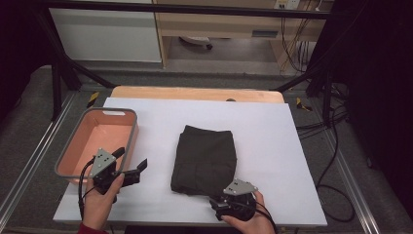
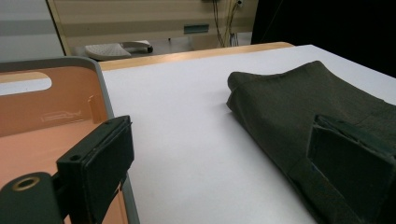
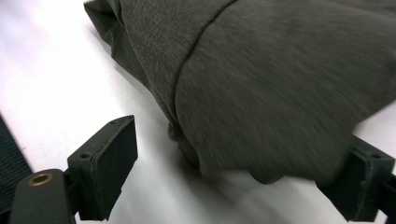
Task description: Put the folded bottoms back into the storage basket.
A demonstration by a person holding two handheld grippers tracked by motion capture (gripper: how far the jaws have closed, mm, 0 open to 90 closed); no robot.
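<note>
High view: right gripper (image 1: 229, 201), jaws spread and gripping nothing, sits at the near short edge of the folded dark garment (image 1: 204, 160), nearer than the open left gripper (image 1: 130, 163); long axis runs away.

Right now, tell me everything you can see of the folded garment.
The garment is dark olive, a soft knit-looking fabric with a visible seam, folded into a thick, neat rectangle. It lies flat on the white table cover, near the middle, right of the orange bin and apart from it. Its near right corner lies between the open jaws of the right gripper; whether a pad touches it cannot be told. The left gripper stands off to its left, open.
</note>
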